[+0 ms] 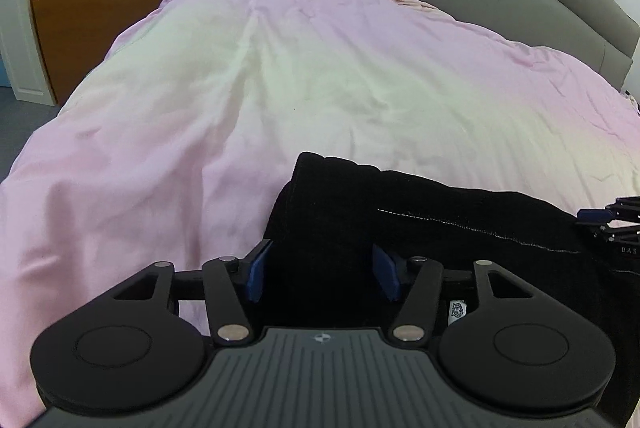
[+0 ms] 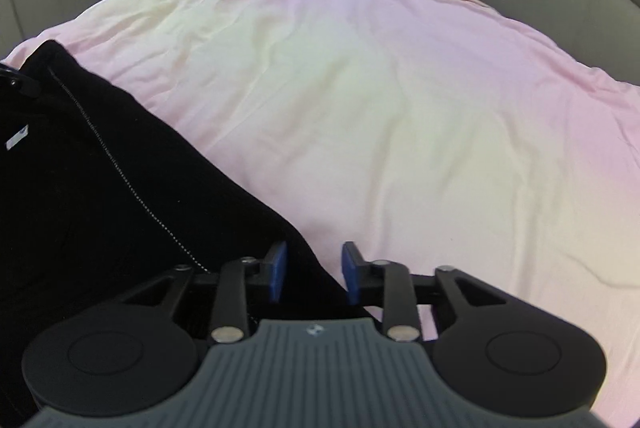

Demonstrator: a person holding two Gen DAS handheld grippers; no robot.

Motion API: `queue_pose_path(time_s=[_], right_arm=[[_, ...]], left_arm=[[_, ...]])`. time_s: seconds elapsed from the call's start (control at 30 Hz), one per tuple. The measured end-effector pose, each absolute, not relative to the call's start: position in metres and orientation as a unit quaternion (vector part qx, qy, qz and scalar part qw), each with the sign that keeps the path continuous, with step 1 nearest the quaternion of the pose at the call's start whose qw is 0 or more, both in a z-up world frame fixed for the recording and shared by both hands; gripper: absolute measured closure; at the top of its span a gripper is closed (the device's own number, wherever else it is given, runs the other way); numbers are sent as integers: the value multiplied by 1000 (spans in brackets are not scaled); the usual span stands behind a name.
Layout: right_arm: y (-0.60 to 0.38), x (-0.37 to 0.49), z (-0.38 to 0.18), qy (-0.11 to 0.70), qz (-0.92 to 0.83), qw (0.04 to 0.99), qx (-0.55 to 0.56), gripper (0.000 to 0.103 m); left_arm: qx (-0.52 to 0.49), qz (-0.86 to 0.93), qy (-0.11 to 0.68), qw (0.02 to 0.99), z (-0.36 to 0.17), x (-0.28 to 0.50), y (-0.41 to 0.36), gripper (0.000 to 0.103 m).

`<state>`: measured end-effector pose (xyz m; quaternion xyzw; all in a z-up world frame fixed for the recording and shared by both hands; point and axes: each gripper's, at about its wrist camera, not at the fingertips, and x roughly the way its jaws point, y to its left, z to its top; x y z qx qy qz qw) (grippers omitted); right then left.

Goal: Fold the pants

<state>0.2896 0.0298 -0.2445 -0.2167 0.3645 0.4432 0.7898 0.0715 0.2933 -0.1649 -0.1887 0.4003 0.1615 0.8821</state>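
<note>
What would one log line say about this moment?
stage: pants fold, pre-grasp | left gripper: open, straddling black pants | right gripper: open at pants edge | surface: pink duvet

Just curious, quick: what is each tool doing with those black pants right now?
Left tool: open, black pants between its fingers, not pinched.
Right tool: open, pants edge between its fingers, not pinched.
</note>
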Motion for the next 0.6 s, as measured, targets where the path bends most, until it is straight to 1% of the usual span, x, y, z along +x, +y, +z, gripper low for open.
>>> queue_pose_path(time_s=[0.07, 0.1, 0.13, 0.17, 0.23, 0.3, 0.37, 0.43, 0.5, 0.6], right_arm=[[19, 286, -233, 347, 435, 805, -205, 74], [9, 283, -223, 338, 432, 814, -194, 72], [-1, 282, -215, 331, 427, 822, -181, 71], [-13, 281, -205, 331, 420, 829, -166, 70], [-37, 276, -193, 349, 421, 826, -138, 70], [-63, 262, -189, 370, 420, 819, -127, 69], [-85, 249, -193, 393, 413, 812, -120, 68], [-108, 236, -201, 417, 399, 809, -115, 69], [-128, 226, -205, 427, 384, 811, -111, 69], [-159, 218, -207, 439, 372, 815, -72, 68]], left_arm=[[-171, 160, 395, 889, -150, 69, 291, 35], [-147, 172, 386, 895, -140, 66, 287, 36], [-112, 198, 371, 900, -126, 63, 281, 35], [-83, 220, 359, 903, -114, 60, 276, 30], [-48, 238, 331, 912, -92, 52, 264, 27], [-46, 201, 317, 926, -80, 44, 249, 16], [-42, 153, 331, 930, -82, 44, 226, 16], [-41, 107, 361, 926, -97, 48, 197, 16], [-45, 79, 388, 917, -115, 49, 177, 20], [-35, 62, 415, 907, -137, 50, 155, 20]])
